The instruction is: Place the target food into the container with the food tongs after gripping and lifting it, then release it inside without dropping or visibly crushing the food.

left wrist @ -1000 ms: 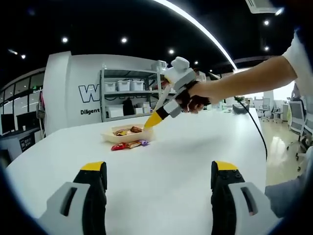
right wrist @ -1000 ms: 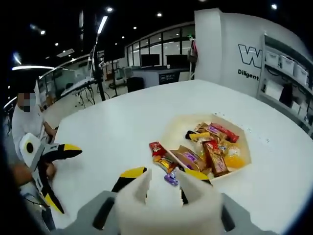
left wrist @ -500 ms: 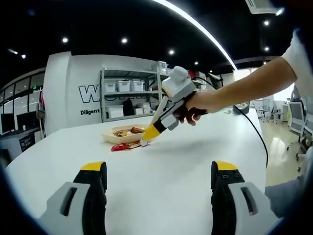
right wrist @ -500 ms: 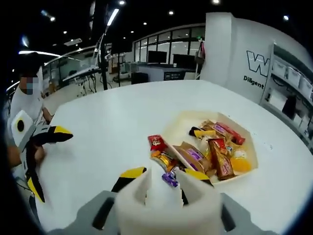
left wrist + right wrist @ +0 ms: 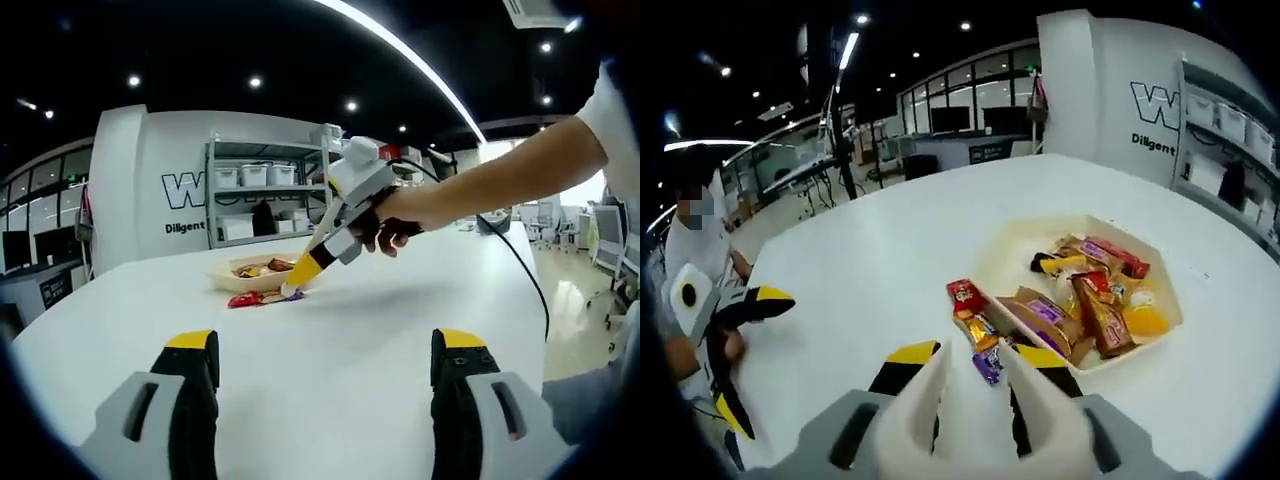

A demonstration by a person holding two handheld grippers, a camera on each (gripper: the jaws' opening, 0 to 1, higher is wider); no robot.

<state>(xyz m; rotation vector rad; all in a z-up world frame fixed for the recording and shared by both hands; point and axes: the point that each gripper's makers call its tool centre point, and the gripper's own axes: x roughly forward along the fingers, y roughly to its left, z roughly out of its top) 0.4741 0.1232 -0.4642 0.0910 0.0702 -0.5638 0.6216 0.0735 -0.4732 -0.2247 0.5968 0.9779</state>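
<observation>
Several wrapped snacks lie in a cream tray (image 5: 1160,300), also seen far off as the tray (image 5: 228,281). Beside it on the table lie a red snack (image 5: 964,294), a gold snack (image 5: 975,326) and a small purple snack (image 5: 988,366). My right gripper (image 5: 975,358) carries white tongs (image 5: 925,405); its jaws are open, with the purple snack between the tong tips. A hand holds this right gripper (image 5: 292,288) tip-down at the loose snacks (image 5: 262,296). My left gripper (image 5: 325,350) hovers open over bare table, holding nothing.
The white table (image 5: 380,330) is wide and bare around the tray. Shelves with boxes (image 5: 260,195) stand behind it. A seated person (image 5: 700,250) holds the left gripper (image 5: 730,335) at the table's far edge. A black cable (image 5: 525,265) trails from the right gripper.
The right gripper has come down to the loose snacks beside the tray, and its tong arms now stand further apart. The left gripper has not moved.
</observation>
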